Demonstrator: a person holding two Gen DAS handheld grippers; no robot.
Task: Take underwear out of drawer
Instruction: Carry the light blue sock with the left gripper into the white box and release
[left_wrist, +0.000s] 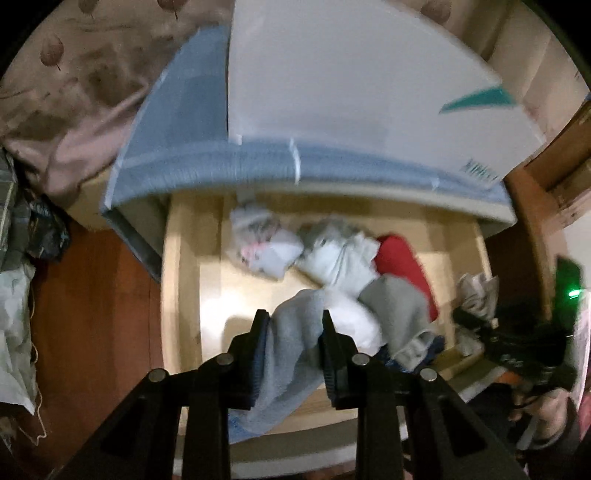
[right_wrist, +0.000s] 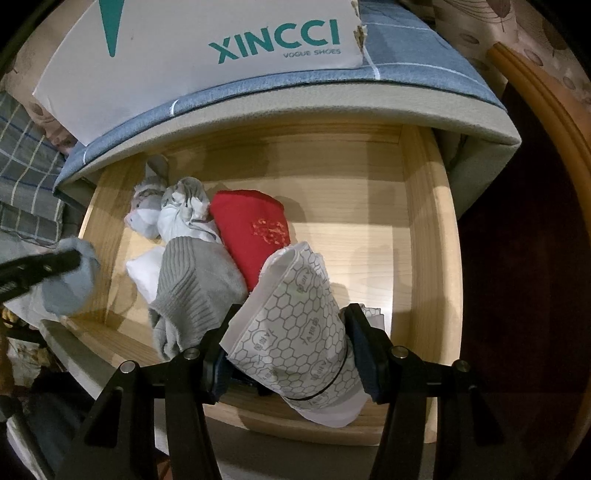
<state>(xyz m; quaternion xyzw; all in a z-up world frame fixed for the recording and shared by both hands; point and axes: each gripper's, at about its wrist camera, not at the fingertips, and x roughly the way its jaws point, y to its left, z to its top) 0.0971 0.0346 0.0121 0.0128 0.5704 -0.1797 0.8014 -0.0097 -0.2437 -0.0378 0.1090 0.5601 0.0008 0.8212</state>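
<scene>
Left hand-held gripper (left_wrist: 293, 325) clamped on a blue-grey garment (left_wrist: 291, 354) over the near left part of the open wooden drawer (right_wrist: 432, 236). Right hand-held gripper (right_wrist: 290, 317) closed around a white honeycomb-print garment (right_wrist: 295, 332) at the drawer's front edge. Inside, toward the left: grey knit piece (right_wrist: 195, 284), red folded piece (right_wrist: 255, 229), white and grey bundles (right_wrist: 177, 210); shoebox (right_wrist: 207, 48) on the blue mattress (right_wrist: 406, 70) above.

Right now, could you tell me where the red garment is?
In the right wrist view the red garment lies mid-drawer, between the grey ribbed garment and the honeycomb-print piece.
</scene>
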